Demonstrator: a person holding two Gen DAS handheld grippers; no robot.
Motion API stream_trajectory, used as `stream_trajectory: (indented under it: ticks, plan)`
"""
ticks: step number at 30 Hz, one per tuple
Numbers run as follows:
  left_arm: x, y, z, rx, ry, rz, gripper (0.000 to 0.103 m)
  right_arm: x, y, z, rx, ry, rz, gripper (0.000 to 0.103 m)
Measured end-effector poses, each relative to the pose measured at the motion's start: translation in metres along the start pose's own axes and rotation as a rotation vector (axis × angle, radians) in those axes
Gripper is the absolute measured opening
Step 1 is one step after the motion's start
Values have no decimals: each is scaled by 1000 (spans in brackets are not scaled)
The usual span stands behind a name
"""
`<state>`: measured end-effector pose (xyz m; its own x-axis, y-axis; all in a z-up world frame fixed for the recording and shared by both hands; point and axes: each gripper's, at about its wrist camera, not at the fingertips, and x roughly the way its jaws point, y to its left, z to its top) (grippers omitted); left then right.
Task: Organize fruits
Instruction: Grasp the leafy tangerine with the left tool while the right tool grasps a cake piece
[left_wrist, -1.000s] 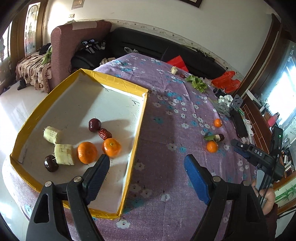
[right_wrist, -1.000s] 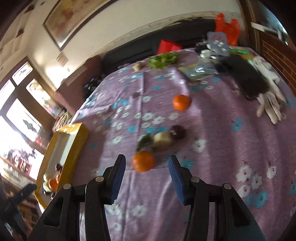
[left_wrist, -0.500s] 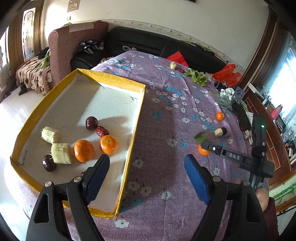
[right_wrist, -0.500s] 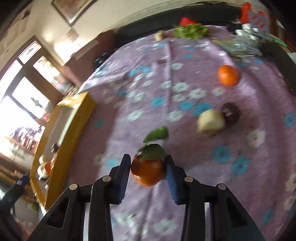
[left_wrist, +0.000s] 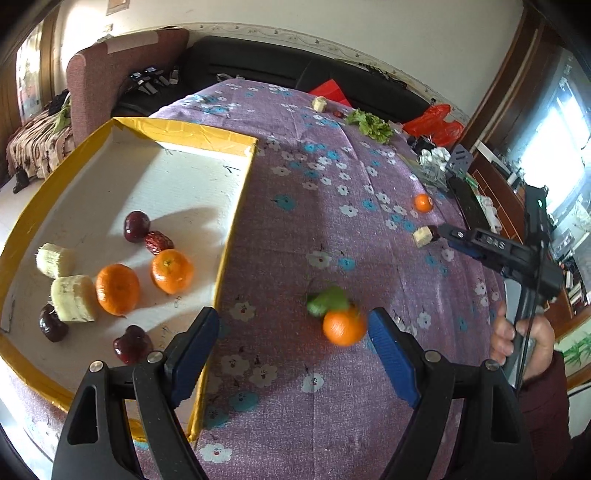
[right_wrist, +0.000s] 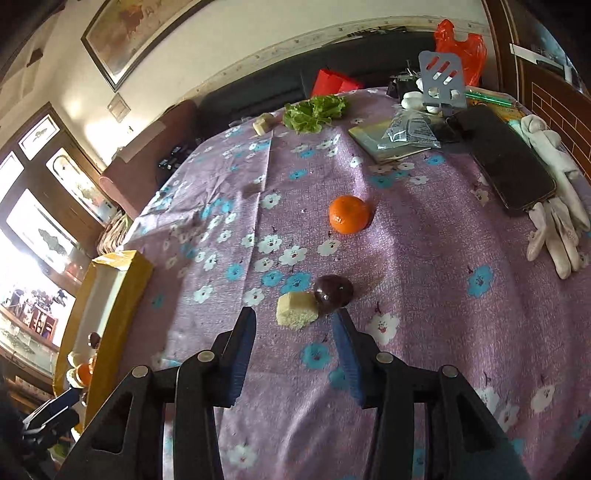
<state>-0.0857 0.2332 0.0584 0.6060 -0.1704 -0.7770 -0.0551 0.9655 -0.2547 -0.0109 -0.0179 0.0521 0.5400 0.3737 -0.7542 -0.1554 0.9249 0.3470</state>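
One leafy tangerine lies blurred, apparently rolling, on the purple tablecloth between the wide-open, empty left gripper and the yellow-rimmed tray. Risk: it rolls off the table edge or the pads knock it. Right gripper, empty, jaws opening, sits just short of the banana chunk touching a dark plum; closing could nudge either away.
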Motion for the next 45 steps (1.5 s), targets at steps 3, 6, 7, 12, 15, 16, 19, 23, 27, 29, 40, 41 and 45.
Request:
stream_trajectory:
  ticks: [3,6,7,12,15,16,19,23,27,29,40,41,45]
  plan:
    - [8,-6,-4,40,17,-2,82,16,13,-2,-72,3,-83,48]
    - [17,-13,-8,77,38,-12,82,21,22,2,-103,-33,-119,51]
    - [20,-15,-10,90,42,-14,82,21,22,4,-107,-36,-125,51]
    - [32,-27,-19,171,60,2,82,26,34,0,-160,-45,-178,51]
    - [36,-27,-20,182,64,-2,82,25,33,-7,-183,-47,-228,43]
    - [37,-27,-19,178,64,-5,82,24,32,-8,-184,-45,-242,34]
    - [40,-27,-16,179,59,-5,82,20,21,-11,-142,-18,-202,31]
    - [49,-32,-12,205,52,9,82,18,4,-16,-64,-33,-128,31]
    - [57,-39,-12,264,36,55,82,17,-7,-16,2,-30,-60,31]
    - [58,-39,-9,272,28,55,55,19,-9,-15,26,-33,-35,31]
    - [70,-39,-8,246,63,37,53,16,-7,-4,36,-66,-49,66]
    - [71,-40,-8,252,62,43,53,19,-6,-2,40,-53,-52,66]
    - [71,-45,-14,295,35,110,36,29,-2,2,30,-29,-84,66]
